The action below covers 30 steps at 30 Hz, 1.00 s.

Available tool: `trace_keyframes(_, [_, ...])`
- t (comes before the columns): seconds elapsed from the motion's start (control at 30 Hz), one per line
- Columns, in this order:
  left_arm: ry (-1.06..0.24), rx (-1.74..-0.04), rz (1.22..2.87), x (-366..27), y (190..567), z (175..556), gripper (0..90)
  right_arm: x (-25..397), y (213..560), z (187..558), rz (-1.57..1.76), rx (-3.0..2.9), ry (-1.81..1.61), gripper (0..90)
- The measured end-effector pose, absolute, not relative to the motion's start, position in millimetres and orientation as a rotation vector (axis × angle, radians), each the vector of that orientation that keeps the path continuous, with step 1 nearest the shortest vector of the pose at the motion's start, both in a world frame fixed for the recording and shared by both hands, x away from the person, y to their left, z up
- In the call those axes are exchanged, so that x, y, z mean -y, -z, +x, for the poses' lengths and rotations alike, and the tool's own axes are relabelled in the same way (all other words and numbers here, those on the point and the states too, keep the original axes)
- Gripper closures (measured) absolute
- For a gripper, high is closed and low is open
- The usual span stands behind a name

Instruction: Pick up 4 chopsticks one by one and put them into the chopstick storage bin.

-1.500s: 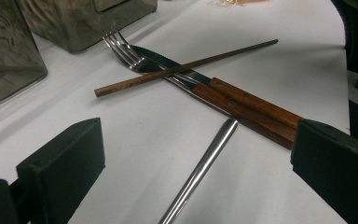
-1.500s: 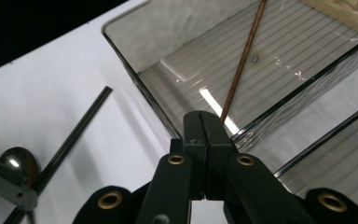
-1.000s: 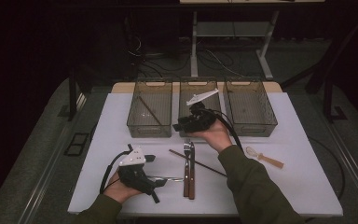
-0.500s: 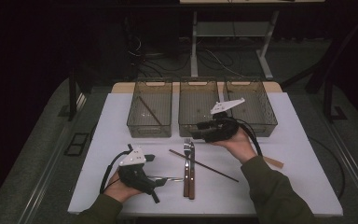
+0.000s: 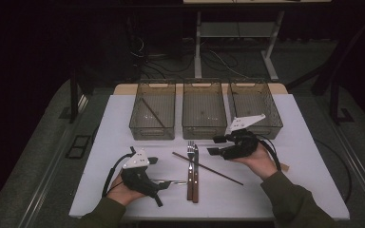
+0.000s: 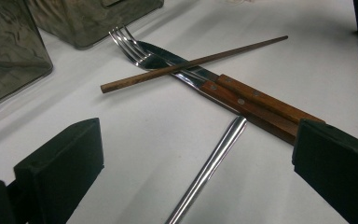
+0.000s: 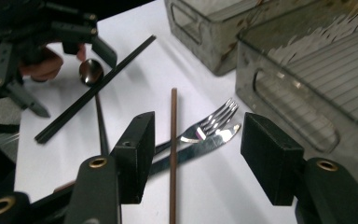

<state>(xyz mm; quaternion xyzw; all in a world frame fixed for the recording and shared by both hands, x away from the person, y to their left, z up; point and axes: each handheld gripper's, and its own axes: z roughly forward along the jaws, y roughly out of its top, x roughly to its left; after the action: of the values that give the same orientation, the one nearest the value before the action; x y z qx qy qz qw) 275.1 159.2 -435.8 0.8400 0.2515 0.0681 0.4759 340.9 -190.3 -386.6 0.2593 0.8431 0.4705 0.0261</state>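
- The work in hand seems to be sorting cutlery from the white bench (image 5: 285, 190) into three clear plastic bins (image 5: 203, 110) that stand side by side in the upper middle of the high view.
- The right hand-held gripper (image 5: 217, 145) hangs right of centre in the high view, just in front of the bins, with its jaws apart and nothing between them. In the right gripper view its black, block-shaped pads frame the brown chopstick (image 7: 173, 154), so I judge that this thin wooden stick is what it reaches for.
- The chopstick lies slanted across the fork (image 5: 190, 164) and the knife (image 5: 196, 166) at the centre of the high view. It rests on their shiny metal parts, so one end is a little lifted from the bench, which may make it easier to pinch.
- Fork and knife lie parallel and touching, both with reddish wooden handles with rivets, and polished steel above.
- The left hand-held gripper (image 5: 160, 192) is low on the bench in the lower left of the high view, jaws also wide apart. Between them, in the left gripper view, runs the smooth round steel handle of a spoon (image 6: 209, 170); the pads do not touch it.
- The left bin already holds one dark stick (image 5: 151, 112), leaning diagonally, so probably this bin is for chopsticks.
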Motion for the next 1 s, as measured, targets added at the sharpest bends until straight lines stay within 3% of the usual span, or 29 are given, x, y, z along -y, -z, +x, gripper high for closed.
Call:
trace_keyframes(0.23, [-0.169,-0.611,2.048,-160,434,274,0.8,204,395,325,0.807,-2.600,-1.421,45.2])
trace_keyframes(0.63, [-0.174,-0.611,2.047,-160,433,274,0.8,212,423,302,0.814,-2.675,-1.269,54.3])
trace_keyframes(1.0, [-0.173,-0.604,2.045,-159,433,273,0.8,211,438,296,0.795,-2.741,-1.159,71.2])
